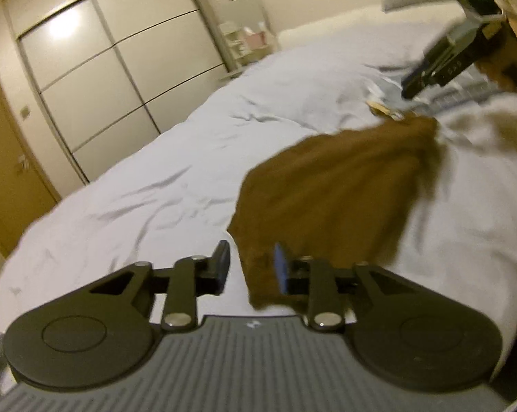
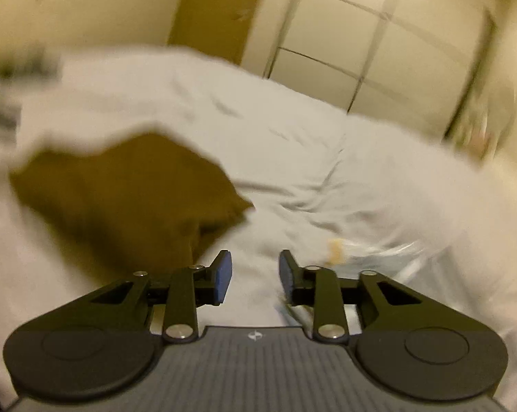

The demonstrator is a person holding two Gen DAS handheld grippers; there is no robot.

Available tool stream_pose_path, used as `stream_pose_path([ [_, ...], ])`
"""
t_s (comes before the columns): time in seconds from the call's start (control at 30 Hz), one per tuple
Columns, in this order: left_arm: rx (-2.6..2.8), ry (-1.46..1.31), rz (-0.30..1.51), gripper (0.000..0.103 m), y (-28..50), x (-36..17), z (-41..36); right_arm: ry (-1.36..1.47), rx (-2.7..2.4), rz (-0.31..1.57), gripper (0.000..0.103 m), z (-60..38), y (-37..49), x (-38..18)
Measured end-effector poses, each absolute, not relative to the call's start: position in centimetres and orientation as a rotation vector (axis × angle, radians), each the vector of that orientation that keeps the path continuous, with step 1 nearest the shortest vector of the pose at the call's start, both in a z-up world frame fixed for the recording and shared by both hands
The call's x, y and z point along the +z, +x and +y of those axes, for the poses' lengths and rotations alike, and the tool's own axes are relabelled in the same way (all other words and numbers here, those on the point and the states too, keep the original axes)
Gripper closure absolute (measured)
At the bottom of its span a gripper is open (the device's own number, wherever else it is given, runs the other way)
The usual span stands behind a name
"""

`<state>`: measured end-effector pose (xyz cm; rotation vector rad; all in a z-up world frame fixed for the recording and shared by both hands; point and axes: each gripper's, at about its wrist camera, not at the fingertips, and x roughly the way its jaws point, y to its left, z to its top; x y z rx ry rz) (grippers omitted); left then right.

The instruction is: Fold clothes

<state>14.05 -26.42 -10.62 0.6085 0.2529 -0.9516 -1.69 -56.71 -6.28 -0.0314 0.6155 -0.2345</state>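
Observation:
A brown garment (image 1: 337, 189) lies spread and rumpled on the white bed sheet (image 1: 155, 189). My left gripper (image 1: 251, 267) hovers over its near corner; the jaws stand apart and the pads press on nothing, with the cloth beneath them. My right gripper (image 1: 412, 84) shows at the upper right, beyond the garment's far corner, held by a hand. In the right wrist view the right gripper (image 2: 255, 274) is open over bare sheet (image 2: 309, 158), and the brown garment (image 2: 121, 192) lies just to its left, blurred.
More clothes, one white with grey stripes (image 1: 464, 96), are piled at the right of the bed. A pale sliding wardrobe (image 1: 104, 68) and a wooden door (image 1: 4, 171) stand beyond the bed. A small shelf with a mirror (image 1: 244, 34) is at the back wall.

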Motion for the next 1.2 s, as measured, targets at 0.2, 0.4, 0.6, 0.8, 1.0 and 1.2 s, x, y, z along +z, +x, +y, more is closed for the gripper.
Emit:
stream_pose_path([
  [0.2, -0.938, 0.493, 0.389, 0.075, 19.8, -12.1, -28.9, 0.337, -0.170, 0.656, 0.065, -62.9, 5.8, -7.9],
  [0.4, -0.929, 0.458, 0.500, 0.075, 23.6, -13.8, -30.7, 0.603, -0.153, 0.681, 0.089, -66.3, 9.0, -11.4],
  [0.6, -0.941, 0.405, 0.527, 0.075, 25.1, -13.9, -30.6, 0.495, -0.170, 0.552, 0.102, -66.6, 8.9, -9.3],
  [0.8, -0.960, 0.246, 0.641, 0.075, 27.9, -13.8, -30.3, 0.501, -0.161, 0.586, 0.085, -66.7, 9.0, -9.5],
  [1.0, -1.009, 0.052, 0.838, 0.076, 31.6, -14.6, -31.5, 0.590, -0.137, 0.644, 0.071, -66.4, 8.5, -11.2],
  [1.2, -0.961, 0.035, 0.760, 0.103, 31.0, -14.4, -31.7, 0.666, -0.149, 0.629, 0.101, -66.7, 9.0, -12.1],
])
